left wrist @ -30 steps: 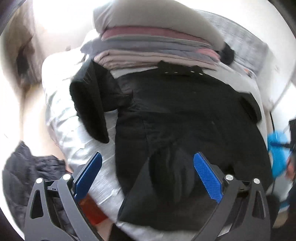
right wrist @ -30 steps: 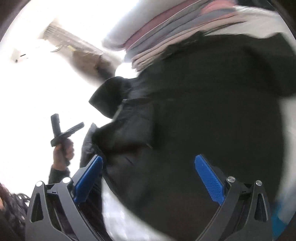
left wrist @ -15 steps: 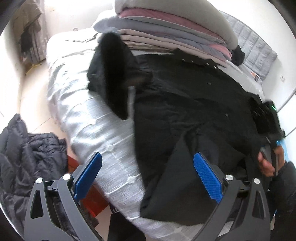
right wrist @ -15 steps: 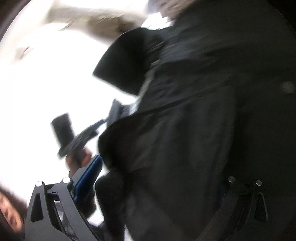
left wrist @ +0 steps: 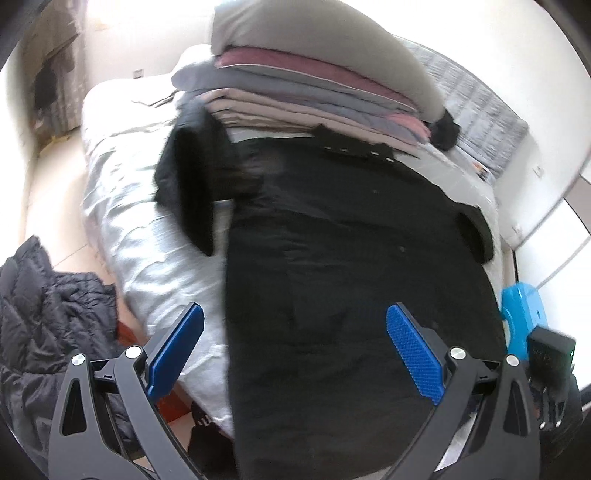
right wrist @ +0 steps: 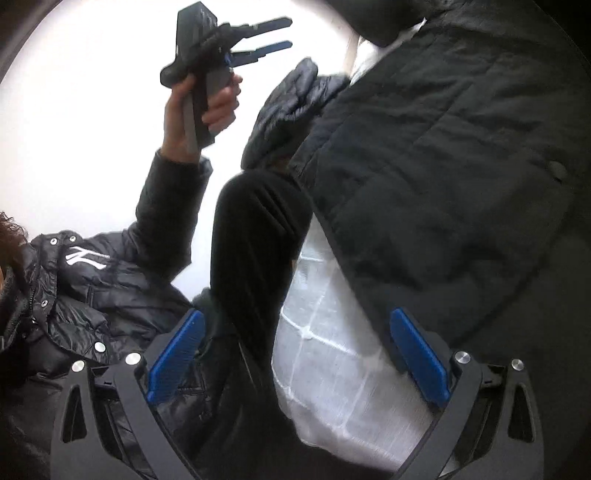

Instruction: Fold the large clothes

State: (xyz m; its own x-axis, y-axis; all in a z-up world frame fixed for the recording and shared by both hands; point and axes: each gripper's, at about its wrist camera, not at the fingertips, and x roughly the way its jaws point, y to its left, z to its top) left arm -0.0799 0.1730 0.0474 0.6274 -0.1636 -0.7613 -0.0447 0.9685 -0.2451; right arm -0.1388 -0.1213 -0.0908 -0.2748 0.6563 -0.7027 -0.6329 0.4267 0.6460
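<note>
A large black coat (left wrist: 351, 266) lies spread flat on the bed, one sleeve (left wrist: 192, 184) flopped out to the left. My left gripper (left wrist: 295, 350) is open and empty, held above the coat's near hem. My right gripper (right wrist: 295, 354) is open and empty, low by the bed's near edge, with the coat's quilted edge (right wrist: 443, 166) just above its right finger. The left gripper also shows in the right wrist view (right wrist: 280, 35), raised in the person's hand. The right gripper's body shows at the right edge of the left wrist view (left wrist: 546, 354).
A stack of folded bedding and a pillow (left wrist: 314, 85) sits at the far end of the bed. The grey-white bedsheet (left wrist: 147, 236) shows left of the coat. A dark puffer jacket (left wrist: 40, 314) lies on the floor at left. The person's leg (right wrist: 255, 236) stands by the bed edge.
The left gripper has pulled back over the coat's hem. The right gripper has dropped to the bed's near edge, off the coat, and now looks back toward the person.
</note>
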